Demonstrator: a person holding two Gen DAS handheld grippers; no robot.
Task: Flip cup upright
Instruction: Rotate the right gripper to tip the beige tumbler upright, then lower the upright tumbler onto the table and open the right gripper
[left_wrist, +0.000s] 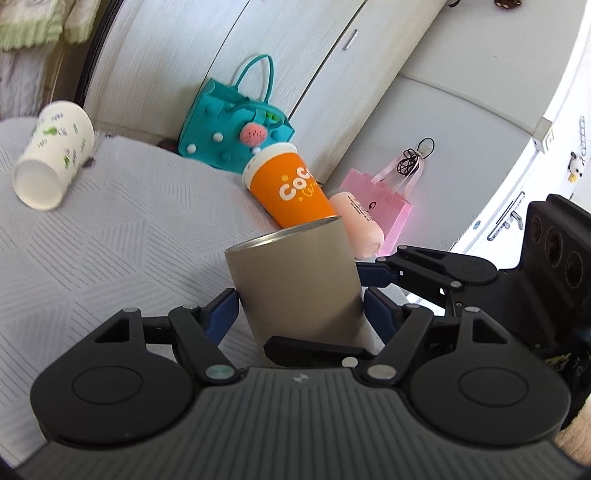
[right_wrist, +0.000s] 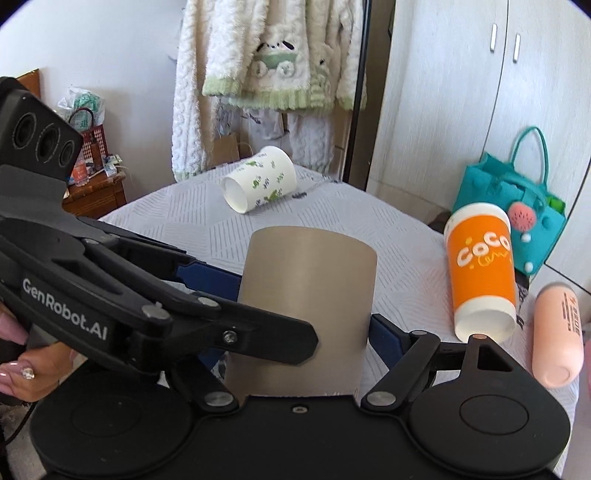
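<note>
A tan metal cup (left_wrist: 295, 284) stands between both grippers, its silver rim up in the left wrist view; it also shows in the right wrist view (right_wrist: 306, 306). My left gripper (left_wrist: 299, 314) has its blue pads (left_wrist: 221, 314) against both sides of the cup. My right gripper (right_wrist: 295, 325) also closes on the cup, its right blue pad (right_wrist: 384, 336) touching the wall; its left pad is hidden behind the left gripper's arm (right_wrist: 147, 295). The right gripper reaches in from the right in the left wrist view (left_wrist: 373, 275).
On the white quilted table (right_wrist: 184, 229) lie a white leaf-print paper cup (right_wrist: 258, 179), an orange "CoCo" cup (right_wrist: 482, 273) and a pink bottle (right_wrist: 559, 332). A teal felt bag (right_wrist: 513, 199) and a pink gift bag (left_wrist: 380, 206) stand behind. A wardrobe (right_wrist: 461, 92) is beyond.
</note>
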